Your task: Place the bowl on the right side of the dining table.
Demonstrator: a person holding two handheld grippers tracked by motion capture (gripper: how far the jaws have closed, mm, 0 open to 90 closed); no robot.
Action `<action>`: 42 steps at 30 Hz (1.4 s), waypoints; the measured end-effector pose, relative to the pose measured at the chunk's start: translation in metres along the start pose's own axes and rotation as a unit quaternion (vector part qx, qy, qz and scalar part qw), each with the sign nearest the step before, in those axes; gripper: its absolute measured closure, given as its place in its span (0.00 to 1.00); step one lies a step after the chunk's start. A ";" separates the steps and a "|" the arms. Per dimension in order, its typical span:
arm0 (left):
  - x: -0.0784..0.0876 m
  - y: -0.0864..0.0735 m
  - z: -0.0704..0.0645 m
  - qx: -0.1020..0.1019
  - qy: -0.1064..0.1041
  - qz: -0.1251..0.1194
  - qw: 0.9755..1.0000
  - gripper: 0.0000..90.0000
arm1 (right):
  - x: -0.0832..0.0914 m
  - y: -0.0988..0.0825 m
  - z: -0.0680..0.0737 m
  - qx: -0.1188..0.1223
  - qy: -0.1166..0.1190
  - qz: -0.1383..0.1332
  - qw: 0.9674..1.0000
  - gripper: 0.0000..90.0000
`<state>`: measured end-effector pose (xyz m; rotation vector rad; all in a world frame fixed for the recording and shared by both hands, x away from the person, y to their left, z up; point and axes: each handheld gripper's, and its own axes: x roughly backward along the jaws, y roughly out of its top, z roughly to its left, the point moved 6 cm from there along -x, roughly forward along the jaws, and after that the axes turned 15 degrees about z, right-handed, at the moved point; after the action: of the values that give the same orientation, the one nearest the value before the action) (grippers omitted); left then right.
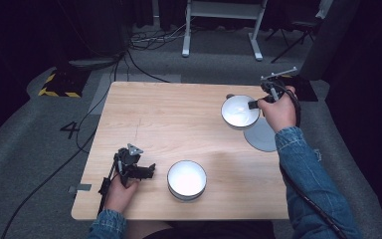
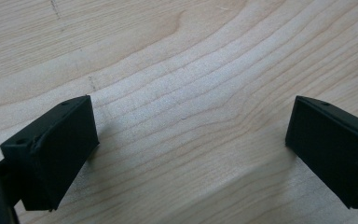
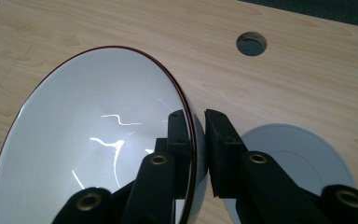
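Observation:
A white bowl with a dark rim (image 1: 239,111) hangs tilted above the table's far right, and my right gripper (image 1: 254,104) is shut on its rim. In the right gripper view one jaw is inside the bowl (image 3: 93,140) and the other outside, pinching the wall at my right gripper (image 3: 198,140). A second white bowl (image 1: 186,179) rests upright near the table's front edge. My left gripper (image 1: 149,172) lies low on the wood to that bowl's left. Its jaws stand wide apart over bare wood in the left gripper view, where my left gripper (image 2: 191,135) holds nothing.
A grey round plate (image 1: 261,138) lies flat at the table's right edge, under the lifted bowl; it shows as a grey disc (image 3: 298,158). A round cable hole (image 3: 251,44) is cut in the wooden table (image 1: 174,119). Cables and a desk frame (image 1: 224,25) lie on the floor beyond.

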<state>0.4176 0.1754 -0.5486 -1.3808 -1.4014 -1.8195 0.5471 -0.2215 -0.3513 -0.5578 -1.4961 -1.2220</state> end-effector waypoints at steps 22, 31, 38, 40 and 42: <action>0.000 0.000 0.000 0.000 0.000 0.000 1.000 0.03 | 0.005 -0.006 -0.079 -0.100 -0.024 -0.024 0.994 0.90; 0.000 0.000 0.000 0.000 0.000 0.000 1.000 0.03 | 0.003 -0.018 -0.108 -0.142 -0.029 -0.027 0.989 0.90; 0.000 0.000 0.000 0.000 -0.001 0.000 1.000 0.03 | -0.003 -0.028 -0.122 -0.155 -0.042 -0.016 0.987 0.90; 0.000 0.000 0.000 0.000 0.000 0.000 1.000 0.03 | -0.006 -0.031 -0.125 -0.157 -0.044 -0.012 0.986 0.90; 0.000 0.000 0.000 0.000 -0.001 0.000 1.000 0.03 | -0.009 -0.033 -0.128 -0.161 -0.044 -0.010 0.986 0.90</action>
<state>0.4176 0.1754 -0.5486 -1.3819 -1.4021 -1.8199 0.5779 -0.3459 -0.3856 -0.8210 -1.3869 -1.4831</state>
